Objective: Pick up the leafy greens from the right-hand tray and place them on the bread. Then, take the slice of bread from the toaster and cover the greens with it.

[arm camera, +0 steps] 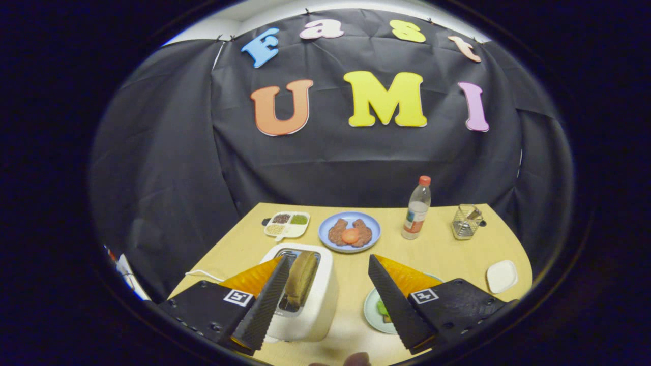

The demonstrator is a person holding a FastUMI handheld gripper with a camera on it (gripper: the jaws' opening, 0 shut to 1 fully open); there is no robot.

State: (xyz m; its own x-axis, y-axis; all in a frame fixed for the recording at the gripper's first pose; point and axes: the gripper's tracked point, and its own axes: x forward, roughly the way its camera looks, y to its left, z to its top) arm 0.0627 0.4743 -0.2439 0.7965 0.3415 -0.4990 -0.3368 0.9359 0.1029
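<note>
Your gripper (325,295) sits low over the near edge of the wooden table (442,254), jaws wide apart and holding nothing. The left finger's ribbed pad (267,305) lies just beside the toaster (310,305), overlapping its near left corner in the view; whether it touches the casing you cannot tell from here.

The toaster is white, directly between and slightly left of your fingers. One slice of bread (301,284) stands upright in its slot, brown crust showing, top edge well clear of the slot.

The right finger (396,305) covers most of a pale plate (374,310) near the front of the table. A bit of leafy greens (382,308) shows at the finger's inner edge, with something brownish just below it, possibly the bottom bread, too hidden to be sure.

Beyond the fingers:
- blue plate (350,232) with two brown pieces and an orange-red round slice on top
- divided white tray (287,224) to its left, with dark, green and pale fillings
- clear bottle (416,208) with a red cap, upright, right of the blue plate
- wire holder (466,221) farther right
- small white dish (501,276) near the table's right edge

A white cable (203,275) runs along the table left of the toaster.
</note>
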